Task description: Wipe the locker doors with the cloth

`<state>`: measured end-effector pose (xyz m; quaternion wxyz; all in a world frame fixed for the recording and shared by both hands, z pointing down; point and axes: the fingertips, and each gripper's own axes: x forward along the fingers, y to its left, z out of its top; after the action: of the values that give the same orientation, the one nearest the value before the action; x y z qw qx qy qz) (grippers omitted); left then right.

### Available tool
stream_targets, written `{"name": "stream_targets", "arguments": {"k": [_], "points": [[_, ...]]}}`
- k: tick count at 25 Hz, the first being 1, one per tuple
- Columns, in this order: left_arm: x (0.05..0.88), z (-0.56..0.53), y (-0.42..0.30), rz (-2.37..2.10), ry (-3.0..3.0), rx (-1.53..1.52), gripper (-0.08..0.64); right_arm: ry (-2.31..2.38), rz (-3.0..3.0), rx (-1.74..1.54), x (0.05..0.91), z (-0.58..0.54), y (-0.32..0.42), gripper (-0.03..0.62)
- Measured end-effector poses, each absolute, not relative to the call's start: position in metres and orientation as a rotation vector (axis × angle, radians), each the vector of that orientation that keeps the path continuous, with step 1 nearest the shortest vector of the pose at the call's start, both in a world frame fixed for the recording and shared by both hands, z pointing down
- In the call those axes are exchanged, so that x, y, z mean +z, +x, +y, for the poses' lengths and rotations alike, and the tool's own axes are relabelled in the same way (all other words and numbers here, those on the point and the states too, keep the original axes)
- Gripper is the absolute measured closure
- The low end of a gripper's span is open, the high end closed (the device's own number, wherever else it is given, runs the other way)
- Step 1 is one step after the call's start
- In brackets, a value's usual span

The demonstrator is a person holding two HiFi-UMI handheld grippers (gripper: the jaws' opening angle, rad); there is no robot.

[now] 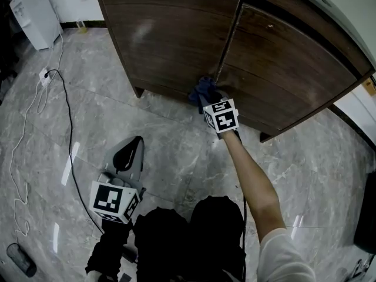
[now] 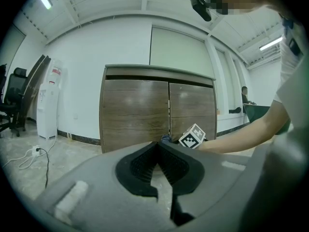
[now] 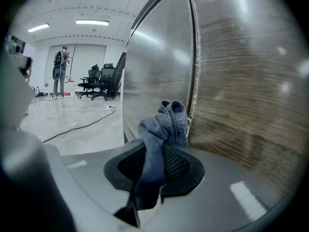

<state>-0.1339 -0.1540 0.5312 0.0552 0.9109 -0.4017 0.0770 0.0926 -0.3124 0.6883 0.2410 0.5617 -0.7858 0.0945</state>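
- Right gripper (image 3: 154,153) has its jaws clamped on a blue-grey cloth (image 3: 161,124). The cloth bunches out ahead of the tips and a tail hangs back between the pads.
- The bunched end of the cloth sits straight ahead of the right gripper. It is against, or just at, the vertical seam (image 3: 193,81) where the two locker doors meet, low down near their bottom edge.
- The left door (image 1: 170,34) lies to the left of this gripper's tips and the right door (image 1: 288,63) to their right. Most of both stretches away above the gripper.
- Left gripper (image 2: 158,149) has its jaws drawn together on nothing. It is held back, well apart from the locker, and points at the doors and the other gripper's marker cube (image 2: 192,136).
- Progress, as a judgement: wiping is under way with the cloth at the low end of the seam. No damp streak or wiped band shows on either door, so I cannot tell how much is covered. I would treat both broad panels as possibly still to do.
- Doors: dark brown wood-grain laminate, flat, smooth and faintly glossy, with pale smudgy glare. No handles are visible.
- Cloth: soft, knit-like, thick and crumpled into folds. It should drag easily over the laminate.
- Gripper pads are black and ribbed, and the bodies are grey moulded plastic.
- Floor (image 1: 164,134) below both grippers is polished grey marble-look tile.
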Motion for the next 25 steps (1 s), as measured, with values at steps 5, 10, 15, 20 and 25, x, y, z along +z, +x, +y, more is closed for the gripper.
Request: {"name": "stream_targets", "arguments": {"k": [5, 10, 15, 20, 25], "points": [[0.532, -0.153, -0.134, -1.204, 2.766, 0.219, 0.561, 1.551, -2.182, 0.182, 0.654, -0.318, 0.086, 0.508], [0.534, -0.152, -0.135, -1.201, 2.772, 0.222, 0.561, 1.578, -2.222, 0.101, 0.609, -0.324, 0.08, 0.508], [0.533, -0.15, -0.138, -1.201, 2.77, 0.226, 0.561, 1.623, -2.279, 0.012, 0.551, -0.327, 0.074, 0.508], [0.528, -0.152, -0.141, -1.211, 2.771, 0.209, 0.561, 1.65, -2.308, -0.095, 0.495, -0.334, 0.066, 0.508], [0.525, -0.152, -0.145, -1.218, 2.77, 0.206, 0.561, 1.682, -2.337, -0.145, 0.454, -0.337, 0.062, 0.508]]}}
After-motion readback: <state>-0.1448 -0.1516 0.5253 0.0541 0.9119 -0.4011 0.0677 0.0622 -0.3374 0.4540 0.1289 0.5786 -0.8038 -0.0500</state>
